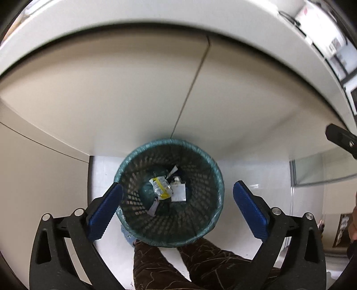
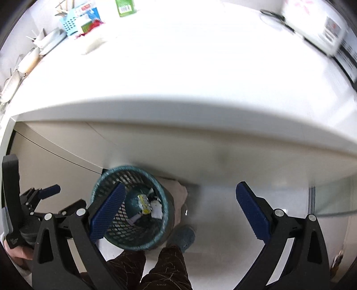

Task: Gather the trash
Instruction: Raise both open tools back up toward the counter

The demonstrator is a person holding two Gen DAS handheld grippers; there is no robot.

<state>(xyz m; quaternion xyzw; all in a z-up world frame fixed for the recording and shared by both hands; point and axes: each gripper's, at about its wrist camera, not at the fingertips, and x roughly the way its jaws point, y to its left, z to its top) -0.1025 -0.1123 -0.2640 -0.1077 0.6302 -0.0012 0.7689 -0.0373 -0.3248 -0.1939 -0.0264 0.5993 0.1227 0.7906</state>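
Observation:
A teal mesh waste bin [image 1: 133, 160] with a liner stands on the white floor against the cabinet. At its bottom lie a crumpled yellow-and-white wrapper [image 1: 161, 187], a white scrap [image 1: 179, 192] and other bits. My left gripper [image 1: 178, 200] hangs straight above the bin's mouth, open wide, nothing between its blue pads. My right gripper [image 2: 178, 206] is also open and holds nothing; it hangs to the right of the bin [image 2: 142, 172], its left finger [image 2: 107, 209] over the bin's rim. The wrapper [image 2: 144, 203] shows in this view too.
A white countertop [image 2: 178, 67] overhangs beige cabinet doors [image 1: 111, 100]. At its far left stand a blue perforated basket [image 2: 72, 21] and a green box [image 2: 125, 7]. The person's brown-trousered legs [image 1: 200, 263] and a blue slipper [image 2: 184, 238] are beside the bin.

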